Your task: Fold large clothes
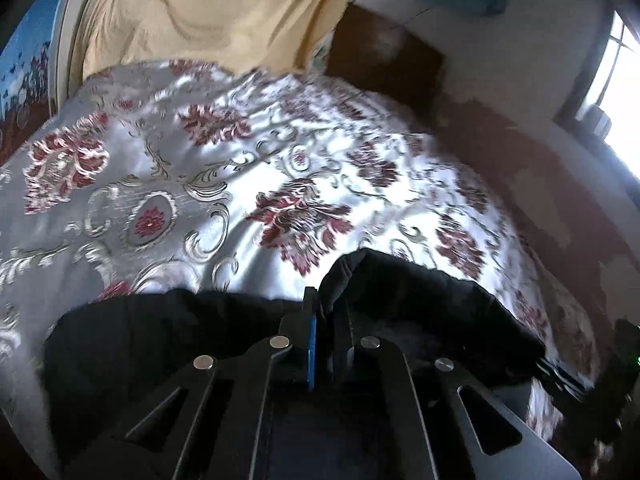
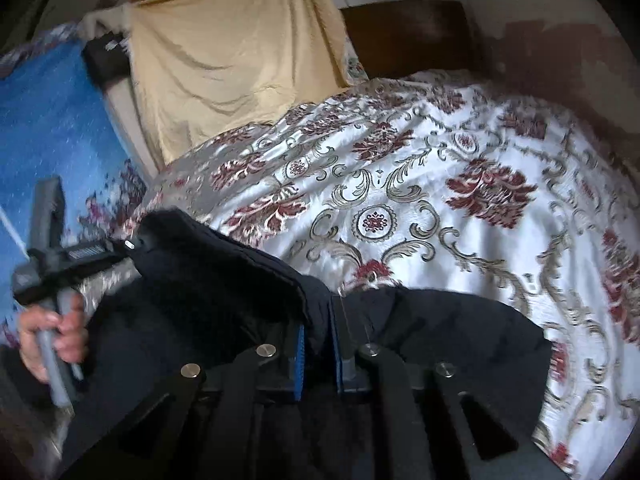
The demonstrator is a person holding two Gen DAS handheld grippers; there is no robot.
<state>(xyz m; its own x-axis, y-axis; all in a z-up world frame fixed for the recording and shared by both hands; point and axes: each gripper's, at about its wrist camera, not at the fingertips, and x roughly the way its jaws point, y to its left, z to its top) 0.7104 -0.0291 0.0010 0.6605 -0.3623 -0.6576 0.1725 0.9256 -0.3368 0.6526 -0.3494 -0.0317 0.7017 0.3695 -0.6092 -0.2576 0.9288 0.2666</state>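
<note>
Black jacket (image 2: pixel 248 320) lies bunched at near edge of floral bedspread (image 2: pixel 460 184); left gripper (image 1: pixel 322 312) pinched tight on jacket fold; right gripper (image 2: pixel 318 320) likewise clamped on its edge; left hand (image 2: pixel 48 336) grips handle

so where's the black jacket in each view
left wrist: black jacket low centre, under the left gripper.
right wrist: low centre and left, under the right gripper.
shared landmark: yellow cloth beyond the floral bedspread.
</note>
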